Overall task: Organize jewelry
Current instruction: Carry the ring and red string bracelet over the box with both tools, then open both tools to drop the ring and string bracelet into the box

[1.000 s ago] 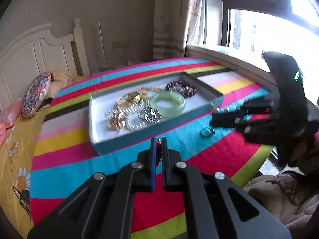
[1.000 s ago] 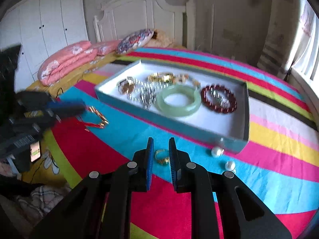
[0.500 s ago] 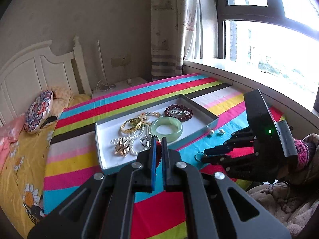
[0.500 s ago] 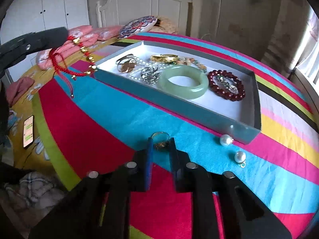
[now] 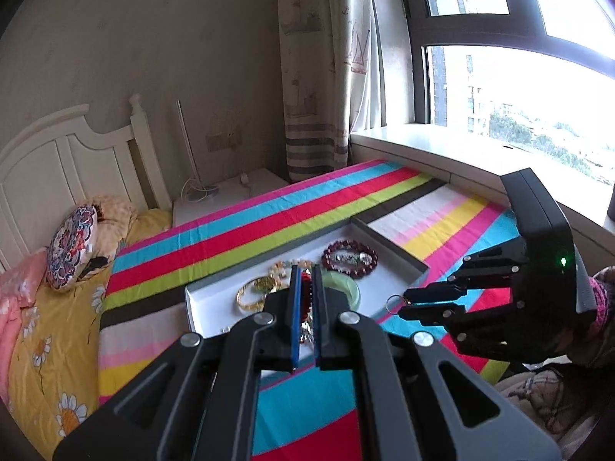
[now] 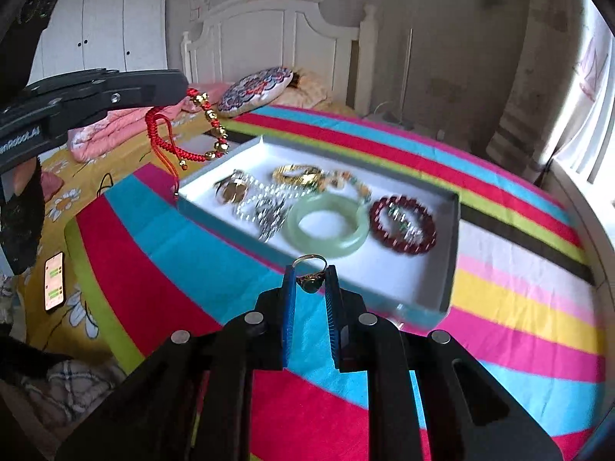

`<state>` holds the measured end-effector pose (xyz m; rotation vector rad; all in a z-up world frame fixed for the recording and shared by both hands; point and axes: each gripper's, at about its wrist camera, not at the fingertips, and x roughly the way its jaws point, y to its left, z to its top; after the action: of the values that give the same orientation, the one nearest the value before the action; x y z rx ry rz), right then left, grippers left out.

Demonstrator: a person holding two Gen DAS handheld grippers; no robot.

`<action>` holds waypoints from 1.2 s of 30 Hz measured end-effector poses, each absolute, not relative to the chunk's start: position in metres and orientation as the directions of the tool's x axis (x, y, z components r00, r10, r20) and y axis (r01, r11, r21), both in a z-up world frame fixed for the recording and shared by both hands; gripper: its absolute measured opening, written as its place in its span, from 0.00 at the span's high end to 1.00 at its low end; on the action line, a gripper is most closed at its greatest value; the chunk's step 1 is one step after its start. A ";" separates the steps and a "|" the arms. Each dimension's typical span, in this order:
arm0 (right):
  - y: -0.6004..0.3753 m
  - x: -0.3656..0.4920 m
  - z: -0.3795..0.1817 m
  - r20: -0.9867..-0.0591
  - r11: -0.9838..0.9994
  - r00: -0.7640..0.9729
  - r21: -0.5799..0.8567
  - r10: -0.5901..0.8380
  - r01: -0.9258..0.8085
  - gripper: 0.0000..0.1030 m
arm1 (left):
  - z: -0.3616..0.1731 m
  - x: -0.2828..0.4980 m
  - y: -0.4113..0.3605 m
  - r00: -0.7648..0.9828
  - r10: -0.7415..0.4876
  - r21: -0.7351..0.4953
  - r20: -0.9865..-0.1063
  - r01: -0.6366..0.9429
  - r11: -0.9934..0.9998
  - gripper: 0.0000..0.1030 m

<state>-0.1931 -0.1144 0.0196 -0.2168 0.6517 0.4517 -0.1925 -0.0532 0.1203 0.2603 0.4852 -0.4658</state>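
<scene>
Ring [image 6: 310, 273] pinched in right gripper [image 6: 309, 282], seemingly above the tray [image 6: 447, 269].

Count of items in view: one open tray [image 6: 447, 269] on the striped bed cover, holding one green jade bangle [image 6: 327, 226], one dark red bead bracelet [image 6: 403, 219], one gold bangle [image 6: 298, 174], and a blurred cluster of silver and pearl pieces [image 6: 265, 203] whose number cannot be told. Two claws are present: the left claw [image 6: 180, 86] carries one red cord bracelet with gold beads [image 6: 192, 130], and the right claw [image 6: 310, 280] carries one gold ring [image 6: 310, 269]. Elsewhere there are one round patterned cushion [image 6: 257, 88], one phone [image 6: 54, 286] on the yellow sheet, and one white headboard [image 6: 269, 34].
</scene>
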 end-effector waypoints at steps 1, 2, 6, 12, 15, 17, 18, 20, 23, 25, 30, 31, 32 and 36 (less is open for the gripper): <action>-0.114 -0.190 0.021 -0.624 0.883 0.706 -0.056 0.334 -0.467 0.85 | 0.123 -0.188 -0.054 0.783 -0.366 0.130 -0.502 0.487 0.863 0.96; -0.114 -0.186 0.023 -0.623 0.884 0.708 -0.056 0.333 -0.465 0.85 | 0.124 -0.184 -0.054 0.784 -0.365 0.133 -0.503 0.487 0.863 0.96; -0.115 -0.171 0.024 -0.620 0.885 0.709 -0.052 0.335 -0.464 0.85 | 0.127 -0.167 -0.058 0.785 -0.346 0.151 -0.514 0.481 0.864 0.96; -0.106 -0.142 0.025 -0.625 0.885 0.705 -0.047 0.335 -0.462 0.84 | 0.117 -0.128 -0.056 0.781 -0.298 0.155 -0.549 0.446 0.882 0.96; -0.099 -0.125 0.023 -0.637 0.885 0.697 -0.051 0.328 -0.463 0.84 | 0.111 -0.108 -0.053 0.773 -0.280 0.144 -0.569 0.430 0.891 0.96; -0.096 -0.113 0.017 -0.654 0.883 0.678 -0.031 0.336 -0.468 0.84 | 0.106 -0.096 -0.052 0.769 -0.263 0.148 -0.583 0.418 0.896 0.96; -0.093 -0.110 0.014 -0.659 0.883 0.673 -0.027 0.336 -0.468 0.84 | 0.102 -0.090 -0.051 0.768 -0.251 0.150 -0.590 0.409 0.900 0.96; -0.088 -0.104 0.008 -0.672 0.883 0.662 -0.025 0.332 -0.469 0.84 | 0.095 -0.078 -0.050 0.763 -0.233 0.150 -0.603 0.396 0.906 0.96; -0.083 -0.099 0.002 -0.683 0.882 0.651 -0.020 0.332 -0.471 0.84 | 0.085 -0.062 -0.046 0.757 -0.209 0.149 -0.619 0.374 0.916 0.96; -0.081 -0.098 -0.002 -0.687 0.883 0.648 -0.020 0.329 -0.470 0.84 | 0.078 -0.050 -0.043 0.751 -0.195 0.142 -0.630 0.359 0.922 0.96; -0.078 -0.088 -0.011 -0.706 0.886 0.628 0.000 0.329 -0.465 0.84 | 0.059 -0.028 -0.037 0.726 -0.169 0.126 -0.666 0.332 0.935 0.96; -0.079 -0.086 -0.013 -0.711 0.888 0.622 0.009 0.329 -0.460 0.84 | 0.054 -0.025 -0.036 0.719 -0.169 0.118 -0.675 0.330 0.937 0.95; -0.080 -0.084 -0.015 -0.712 0.891 0.620 0.016 0.329 -0.455 0.84 | 0.048 -0.021 -0.034 0.708 -0.165 0.108 -0.686 0.324 0.940 0.94; -0.089 -0.080 -0.013 -0.710 0.902 0.615 0.068 0.345 -0.427 0.71 | 0.034 -0.015 -0.025 0.683 -0.154 0.083 -0.714 0.300 0.950 0.75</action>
<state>-0.0802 -0.0895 -0.0132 -0.1112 0.7930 0.4455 -0.0146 -0.0252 0.0342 0.1996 0.7790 -0.2563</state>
